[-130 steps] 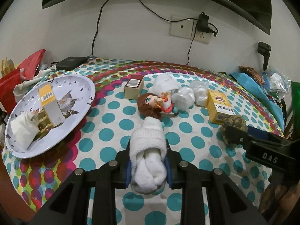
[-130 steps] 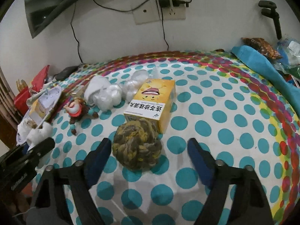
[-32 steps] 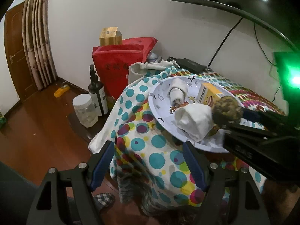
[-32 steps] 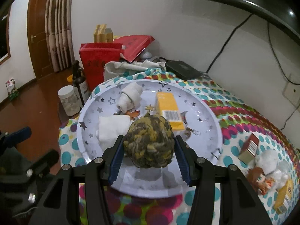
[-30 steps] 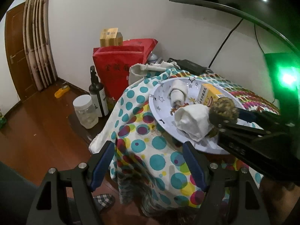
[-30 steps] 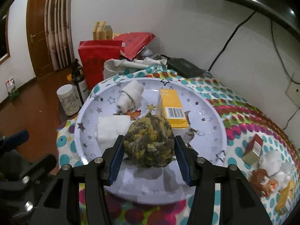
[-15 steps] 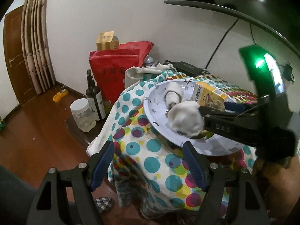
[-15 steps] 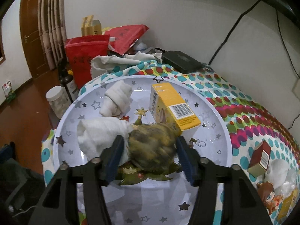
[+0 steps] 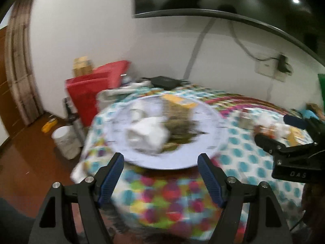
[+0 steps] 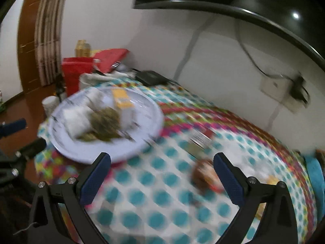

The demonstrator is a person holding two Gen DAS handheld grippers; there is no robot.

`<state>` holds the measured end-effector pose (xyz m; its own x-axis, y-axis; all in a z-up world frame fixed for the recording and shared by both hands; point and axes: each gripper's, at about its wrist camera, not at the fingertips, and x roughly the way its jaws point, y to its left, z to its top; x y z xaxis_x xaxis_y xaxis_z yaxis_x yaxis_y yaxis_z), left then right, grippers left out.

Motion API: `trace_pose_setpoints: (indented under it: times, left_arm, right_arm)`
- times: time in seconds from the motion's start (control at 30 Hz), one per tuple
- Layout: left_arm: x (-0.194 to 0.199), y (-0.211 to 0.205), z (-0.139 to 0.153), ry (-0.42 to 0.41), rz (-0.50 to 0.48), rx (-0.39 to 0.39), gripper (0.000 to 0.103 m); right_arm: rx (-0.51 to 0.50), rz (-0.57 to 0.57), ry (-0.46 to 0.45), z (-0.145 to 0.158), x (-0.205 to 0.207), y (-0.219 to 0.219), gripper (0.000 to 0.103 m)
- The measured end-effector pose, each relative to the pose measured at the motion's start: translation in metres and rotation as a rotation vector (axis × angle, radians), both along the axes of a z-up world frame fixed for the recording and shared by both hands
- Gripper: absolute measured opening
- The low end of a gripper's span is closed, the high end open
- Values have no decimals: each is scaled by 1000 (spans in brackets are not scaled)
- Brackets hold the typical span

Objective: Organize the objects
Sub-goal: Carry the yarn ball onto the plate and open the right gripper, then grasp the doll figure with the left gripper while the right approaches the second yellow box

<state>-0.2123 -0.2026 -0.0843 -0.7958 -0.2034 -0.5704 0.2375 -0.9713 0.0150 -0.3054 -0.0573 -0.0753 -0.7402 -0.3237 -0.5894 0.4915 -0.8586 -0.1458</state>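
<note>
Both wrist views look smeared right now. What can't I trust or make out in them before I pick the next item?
- Plate contents, both views: motion blur merges the white cloths, rope ball and yellow box; contact is unclear.
- Doll, right wrist: a brown smear near the open right gripper.
- Items behind the right gripper, left wrist view: blurred and partly hidden.
- Left gripper: open, empty.

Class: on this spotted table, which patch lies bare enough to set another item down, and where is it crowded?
Bare: the spotted cloth between the plate and the doll. Crowded: the plate's middle, with white bundles, yarn ball and yellow box.
</note>
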Motion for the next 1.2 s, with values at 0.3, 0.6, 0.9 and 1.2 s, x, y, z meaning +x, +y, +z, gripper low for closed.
trace_pose_setpoints:
  times: [0.3,0.6,0.9,1.2]
  left_arm:
    - [-54,90,-10,-68,-167,-15,77]
    - [-117,141,-12,-153,-251,-13,77]
    - [-158,166,-31,-244,-268,5,77]
    - [-185,168,-51,-320,-253,59,79]
  right_arm:
    - [-34,-187,-50,-14,0,121,101]
    - [-139,-293,-115,-20,-1,195,101]
    - [-234,-347,-187,-28,-8,220,101]
    - [-296,-348,-233,-33,-11,230,101]
